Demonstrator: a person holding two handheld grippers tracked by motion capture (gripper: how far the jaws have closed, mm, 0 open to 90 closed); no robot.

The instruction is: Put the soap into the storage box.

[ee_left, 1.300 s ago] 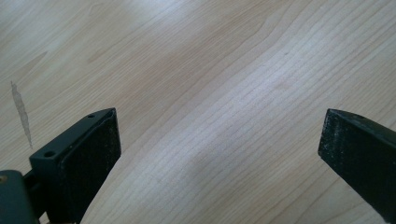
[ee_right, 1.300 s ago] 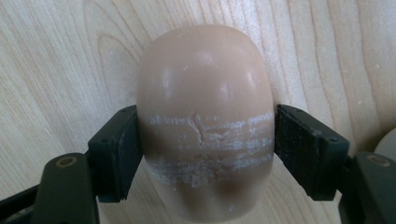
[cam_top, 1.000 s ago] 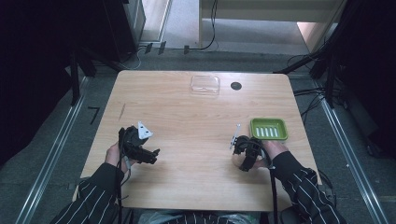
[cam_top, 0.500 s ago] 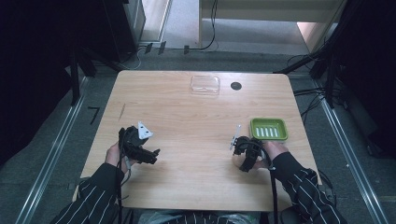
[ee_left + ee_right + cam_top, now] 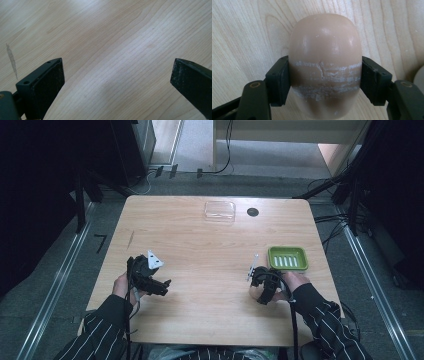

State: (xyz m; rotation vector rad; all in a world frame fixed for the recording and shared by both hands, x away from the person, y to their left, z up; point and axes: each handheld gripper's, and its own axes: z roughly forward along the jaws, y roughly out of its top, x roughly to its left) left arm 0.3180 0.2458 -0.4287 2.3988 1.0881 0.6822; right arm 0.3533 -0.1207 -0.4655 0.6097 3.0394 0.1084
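Between the pads of my right gripper (image 5: pixel 325 82), clamped shut on both its sides, sits a tan soap bar (image 5: pixel 325 62) on the table (image 5: pixel 200 250). Just beyond lies the green soap dish (image 5: pixel 287 258). My left gripper (image 5: pixel 117 82) gapes empty.

Wide-apart jaws over bare tabletop (image 5: pixel 112 50)

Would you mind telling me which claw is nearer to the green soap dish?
The right. The right claw sits just beside the green soap dish, shut on a tan soap bar. The left claw is open, far across the table.
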